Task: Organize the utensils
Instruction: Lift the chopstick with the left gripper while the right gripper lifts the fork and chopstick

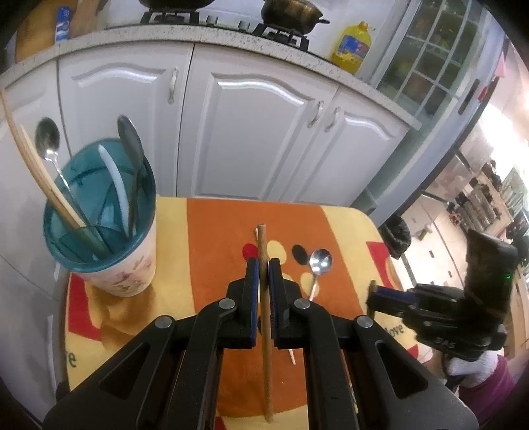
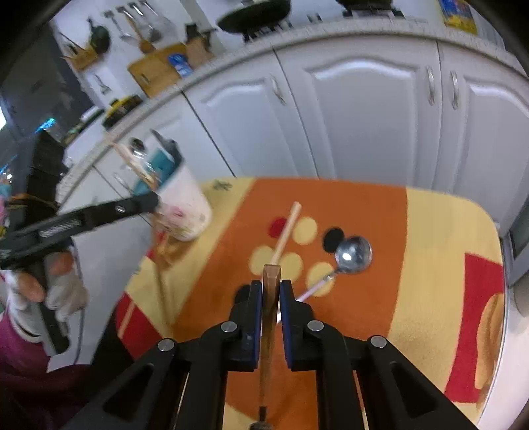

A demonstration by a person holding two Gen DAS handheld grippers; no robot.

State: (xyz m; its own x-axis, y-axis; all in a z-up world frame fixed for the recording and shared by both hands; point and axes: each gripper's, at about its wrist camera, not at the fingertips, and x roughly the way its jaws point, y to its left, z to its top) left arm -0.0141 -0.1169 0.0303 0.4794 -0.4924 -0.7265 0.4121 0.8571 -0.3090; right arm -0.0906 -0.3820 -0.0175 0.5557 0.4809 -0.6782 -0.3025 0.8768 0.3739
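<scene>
Covering the whole small table is an orange, cream and red patterned cloth [image 1: 211, 238], with white kitchen cabinet doors [image 1: 258, 132] right behind it and a speckled countertop above them. Up there sits a dark metal pot [image 1: 291, 13] on the stove and a yellow oil bottle [image 1: 352, 46] off to the right.

Next down in size, the tall white floral utensil cup with a teal inner liner [image 1: 109, 244] stands upright at the far left corner of the cloth. It's got a pale wooden spatula [image 1: 36, 168], a shiny metal spoon [image 1: 48, 139], a dark spoon [image 1: 130, 139] and a white plastic handle [image 1: 114, 178] leaning inside.

The left gripper [image 1: 263, 264] has its jaws nearly closed, pinching a long brown wooden chopstick [image 1: 264, 297] that runs between the blue pads and sticks out past the tips. The right gripper [image 2: 271, 284] is squeezed in tight too, on a flat translucent brown handle [image 2: 269, 311]; can't tell what utensil it belongs to.

Loose on the cloth: a pale wooden chopstick [image 2: 286, 231] lying just ahead of the right gripper, and a small silver spoon with a pinkish handle [image 2: 353, 254] just right of it, bowl up, near a black dot in the pattern
</scene>
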